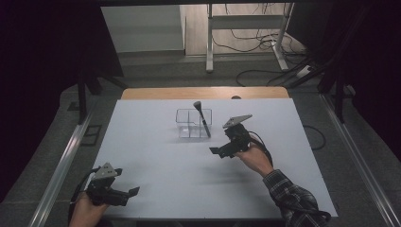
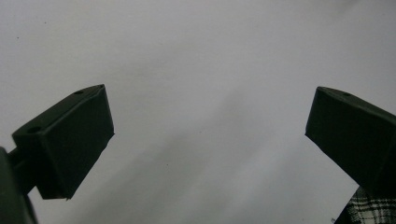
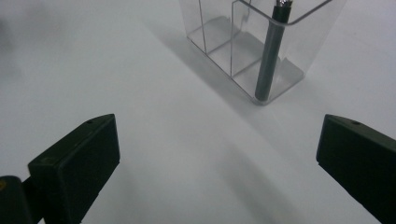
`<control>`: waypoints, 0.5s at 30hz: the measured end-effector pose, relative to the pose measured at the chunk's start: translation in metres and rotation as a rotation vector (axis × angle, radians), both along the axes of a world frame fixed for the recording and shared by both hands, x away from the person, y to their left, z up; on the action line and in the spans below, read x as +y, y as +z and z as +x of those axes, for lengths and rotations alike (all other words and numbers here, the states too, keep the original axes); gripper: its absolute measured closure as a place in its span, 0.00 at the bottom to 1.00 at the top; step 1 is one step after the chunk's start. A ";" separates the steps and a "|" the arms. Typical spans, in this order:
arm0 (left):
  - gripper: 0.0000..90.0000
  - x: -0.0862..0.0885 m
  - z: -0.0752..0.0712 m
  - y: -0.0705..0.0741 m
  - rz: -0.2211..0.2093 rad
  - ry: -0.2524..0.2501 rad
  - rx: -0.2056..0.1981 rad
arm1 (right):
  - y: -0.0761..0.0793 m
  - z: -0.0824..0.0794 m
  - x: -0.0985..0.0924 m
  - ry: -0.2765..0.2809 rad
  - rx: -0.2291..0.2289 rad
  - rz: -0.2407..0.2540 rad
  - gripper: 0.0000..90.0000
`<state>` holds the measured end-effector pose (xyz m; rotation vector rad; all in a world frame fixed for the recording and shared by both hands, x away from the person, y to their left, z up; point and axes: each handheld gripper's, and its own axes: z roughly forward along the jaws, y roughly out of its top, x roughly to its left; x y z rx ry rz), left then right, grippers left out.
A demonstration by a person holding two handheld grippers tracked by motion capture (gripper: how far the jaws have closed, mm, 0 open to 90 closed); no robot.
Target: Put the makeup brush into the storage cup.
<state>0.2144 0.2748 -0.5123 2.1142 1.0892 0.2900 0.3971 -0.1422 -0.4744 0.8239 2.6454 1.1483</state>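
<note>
A clear plastic organizer with several compartments stands near the middle of the white table. A dark makeup brush leans upright in its right front compartment, head up. In the right gripper view the organizer and the brush handle lie just ahead. My right gripper hovers open a short way to the right and in front of the organizer, empty. My left gripper rests open near the table's front left corner, with bare table between its jaws.
A wooden strip edges the table's far side. Beyond it stand a metal frame and cables on the floor. A plaid sleeve reaches in at the lower right. Rails run along both sides.
</note>
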 end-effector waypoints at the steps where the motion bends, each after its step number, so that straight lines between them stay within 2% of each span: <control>1: 0.01 0.000 0.000 0.000 0.000 0.000 0.000 | 0.000 -0.001 -0.001 -0.001 0.003 -0.002 0.00; 15: 0.01 0.000 0.000 0.000 0.002 -0.001 -0.001 | -0.002 -0.010 -0.015 -0.001 -0.015 -0.034 0.00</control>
